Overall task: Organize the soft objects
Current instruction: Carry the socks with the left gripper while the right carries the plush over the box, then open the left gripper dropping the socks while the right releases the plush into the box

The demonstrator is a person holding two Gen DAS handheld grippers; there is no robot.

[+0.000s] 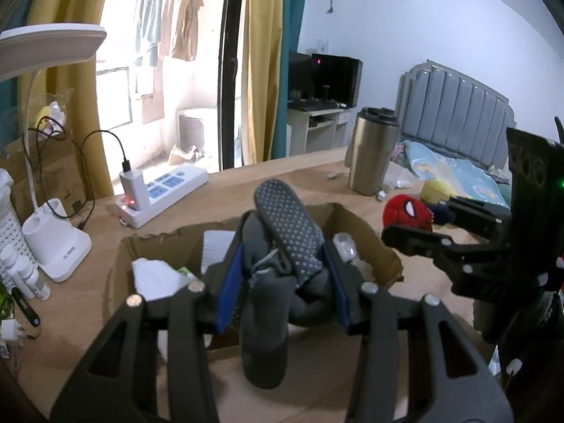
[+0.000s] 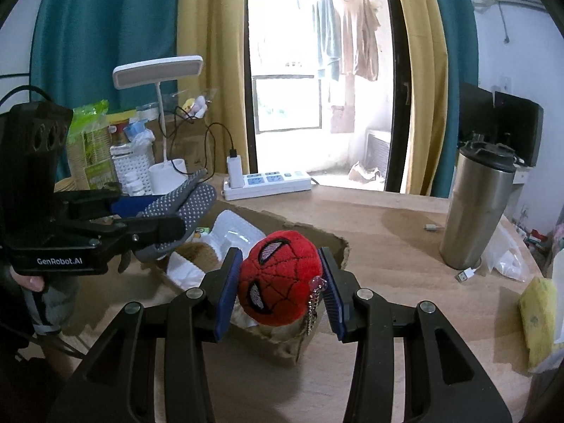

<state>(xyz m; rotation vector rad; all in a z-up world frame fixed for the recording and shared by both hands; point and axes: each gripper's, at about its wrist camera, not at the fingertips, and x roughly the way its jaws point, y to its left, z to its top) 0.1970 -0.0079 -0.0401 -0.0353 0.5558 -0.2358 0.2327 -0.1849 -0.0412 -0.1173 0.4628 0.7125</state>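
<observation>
My left gripper (image 1: 282,282) is shut on grey socks with white grip dots (image 1: 285,243) and holds them over an open cardboard box (image 1: 366,243). The same socks (image 2: 183,208) show in the right wrist view, in the left gripper (image 2: 155,225). My right gripper (image 2: 280,289) is shut on a red Spider-Man plush ball (image 2: 282,275) with a small pink keychain, above the box's near edge (image 2: 338,246). In the left wrist view the plush (image 1: 405,211) sits at the right gripper's (image 1: 416,229) tips.
The box holds white packets (image 2: 232,229). On the wooden table stand a steel tumbler (image 2: 479,204), a white power strip (image 2: 271,183), a desk lamp (image 2: 158,74), small bottles (image 1: 28,275) and a yellow sponge (image 2: 535,317). A bed (image 1: 451,162) lies beyond.
</observation>
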